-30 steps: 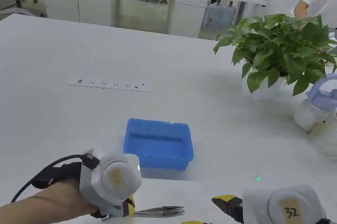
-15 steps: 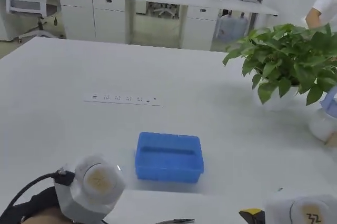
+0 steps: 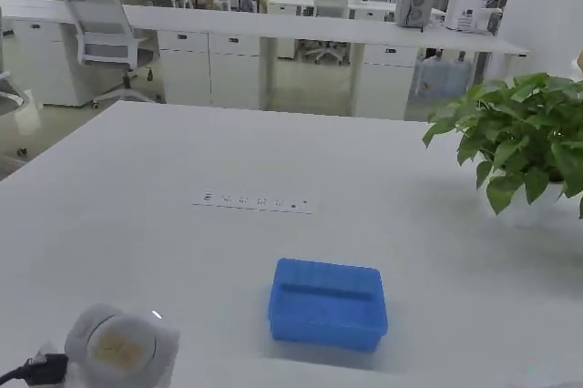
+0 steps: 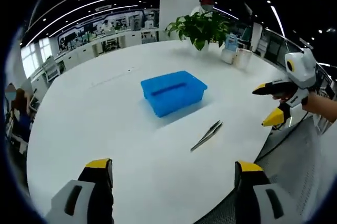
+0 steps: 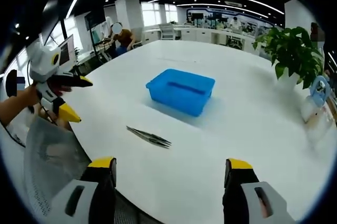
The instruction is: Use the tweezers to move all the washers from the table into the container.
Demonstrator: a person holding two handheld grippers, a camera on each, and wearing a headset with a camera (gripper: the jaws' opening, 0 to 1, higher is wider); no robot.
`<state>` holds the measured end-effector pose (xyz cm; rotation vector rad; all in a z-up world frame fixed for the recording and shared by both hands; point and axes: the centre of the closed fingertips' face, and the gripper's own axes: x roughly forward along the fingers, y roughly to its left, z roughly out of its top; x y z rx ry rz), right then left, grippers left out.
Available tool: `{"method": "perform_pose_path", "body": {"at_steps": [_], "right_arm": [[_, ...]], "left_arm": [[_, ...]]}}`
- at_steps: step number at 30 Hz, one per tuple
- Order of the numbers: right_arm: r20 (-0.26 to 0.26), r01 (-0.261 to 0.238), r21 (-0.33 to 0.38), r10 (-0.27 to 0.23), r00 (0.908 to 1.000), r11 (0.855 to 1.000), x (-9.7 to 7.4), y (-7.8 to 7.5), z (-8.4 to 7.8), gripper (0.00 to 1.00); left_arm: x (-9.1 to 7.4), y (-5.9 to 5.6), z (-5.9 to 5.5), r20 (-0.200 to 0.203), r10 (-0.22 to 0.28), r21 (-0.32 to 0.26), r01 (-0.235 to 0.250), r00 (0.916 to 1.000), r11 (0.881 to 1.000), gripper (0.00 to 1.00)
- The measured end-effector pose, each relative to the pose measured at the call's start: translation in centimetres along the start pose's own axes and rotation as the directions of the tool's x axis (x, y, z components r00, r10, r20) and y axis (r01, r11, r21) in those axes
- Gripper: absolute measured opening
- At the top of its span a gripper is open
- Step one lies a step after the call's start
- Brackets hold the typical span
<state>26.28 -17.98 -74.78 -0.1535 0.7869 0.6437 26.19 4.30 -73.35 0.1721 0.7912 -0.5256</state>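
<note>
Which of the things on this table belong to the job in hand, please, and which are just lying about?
For the job:
- tweezers, lying loose, ungripped
- blue container
- left gripper and right gripper, both open

Lying about:
- potted plant
- power strip

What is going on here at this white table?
A person holds a gripper in each hand over a white table. The left gripper and the right gripper are both open and hold nothing. The tweezers lie flat on the table, untouched, on the person's side of the blue container.
</note>
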Motion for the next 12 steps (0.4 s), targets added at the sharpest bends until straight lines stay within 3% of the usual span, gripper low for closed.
{"method": "perform_pose_path", "body": {"at_steps": [4,12], "right_arm": [[0.008,-0.008,0.017,0.008,0.9999,1.000,0.21,0.09,0.09,0.85],[0.001,-0.015,0.004,0.015,0.9999,1.000,0.42,0.53,0.30,0.87]], "left_arm": [[-0.17,0.73,0.18,0.004,0.032,0.005,-0.032,0.9995,0.999,0.99],[-0.09,0.94,0.04,-0.005,0.047,0.013,-0.047,0.9989,0.999,0.99]]}}
